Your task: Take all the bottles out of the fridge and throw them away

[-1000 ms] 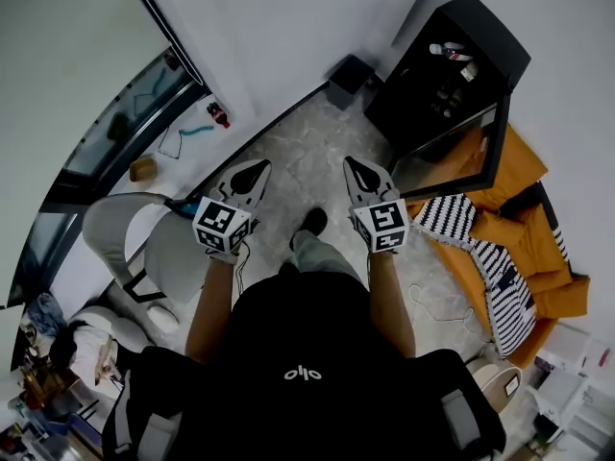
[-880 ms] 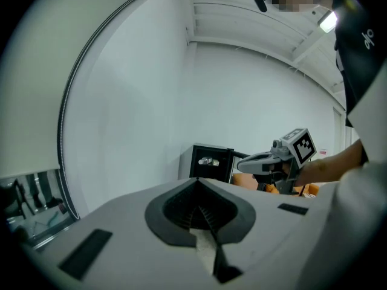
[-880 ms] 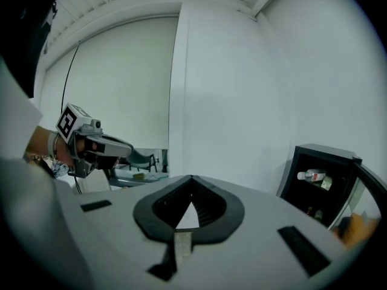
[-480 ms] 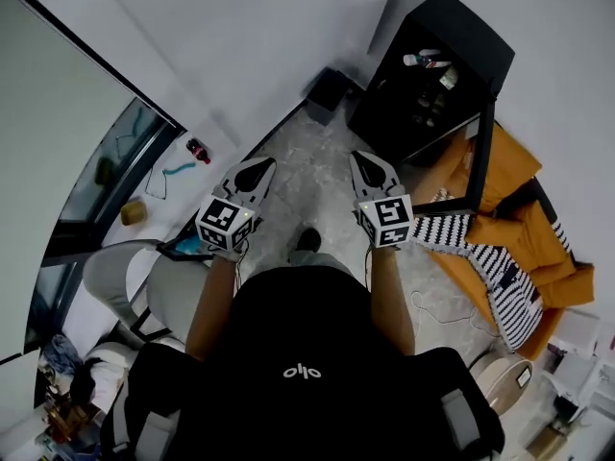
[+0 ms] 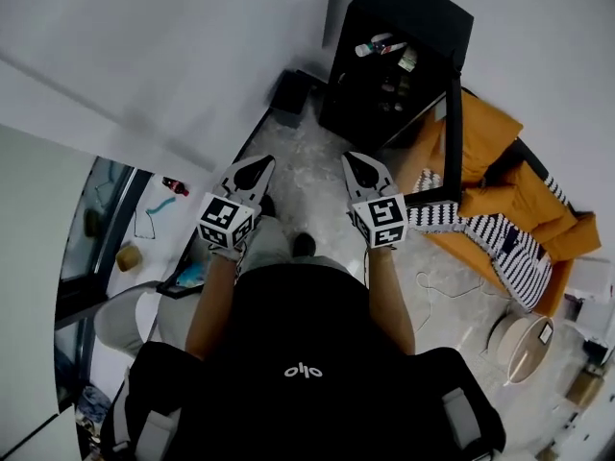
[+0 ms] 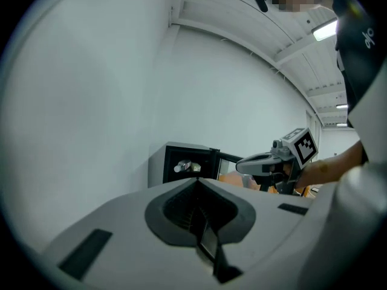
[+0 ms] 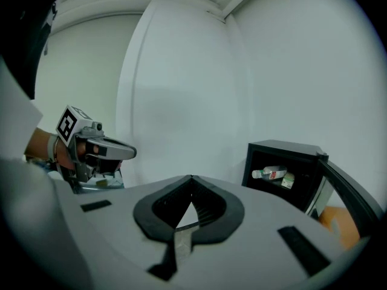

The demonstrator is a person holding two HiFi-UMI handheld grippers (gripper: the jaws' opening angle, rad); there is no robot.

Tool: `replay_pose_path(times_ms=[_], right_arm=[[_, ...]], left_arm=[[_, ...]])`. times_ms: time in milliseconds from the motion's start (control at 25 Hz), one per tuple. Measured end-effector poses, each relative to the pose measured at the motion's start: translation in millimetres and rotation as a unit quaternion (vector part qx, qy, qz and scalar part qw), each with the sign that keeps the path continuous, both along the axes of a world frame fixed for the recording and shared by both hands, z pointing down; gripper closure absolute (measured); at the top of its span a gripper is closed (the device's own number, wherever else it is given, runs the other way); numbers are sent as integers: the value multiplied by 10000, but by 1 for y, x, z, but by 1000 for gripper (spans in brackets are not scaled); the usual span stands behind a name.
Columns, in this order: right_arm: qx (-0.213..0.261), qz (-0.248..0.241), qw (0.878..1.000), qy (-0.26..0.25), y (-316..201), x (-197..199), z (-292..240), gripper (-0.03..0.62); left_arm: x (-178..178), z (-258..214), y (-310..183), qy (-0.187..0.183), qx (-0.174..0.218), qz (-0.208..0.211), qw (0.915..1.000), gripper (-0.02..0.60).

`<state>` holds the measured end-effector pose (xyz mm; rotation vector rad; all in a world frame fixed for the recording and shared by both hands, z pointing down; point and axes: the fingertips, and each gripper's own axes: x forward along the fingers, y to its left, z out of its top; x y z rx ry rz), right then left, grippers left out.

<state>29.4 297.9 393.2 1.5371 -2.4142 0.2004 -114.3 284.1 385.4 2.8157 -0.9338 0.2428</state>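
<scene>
The fridge (image 5: 415, 10) is matt black, the floor (image 5: 309, 166) smooth, glossy marbled stone — the orange throw (image 5: 492, 147) soft cloth.

The person has walked and turned toward the black fridge (image 5: 423, 17), so in the head view it now stands almost ahead of the right gripper (image 5: 352, 157), no longer far to the right. The left gripper (image 5: 261, 161) came forward together with it. The grey chair (image 5: 130, 320) has slid into the lower left corner.
</scene>
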Motion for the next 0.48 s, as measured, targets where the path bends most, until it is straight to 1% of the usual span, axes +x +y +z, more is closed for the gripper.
replay_pose_path(times_ms=[200,360,480], right_arm=[[-84,745,9972,15,-22,48,8,589],[-75,1213,9926,69,-56,76,11,589],[-62,1487,9888,131,-83,93,7,589]], left_arm=[[49,5,-48,85,-25,643,9979,575],[87,9,-96,167,-1,1202,9926,575],[110,6,-136,196,-2,1519,9882,575]])
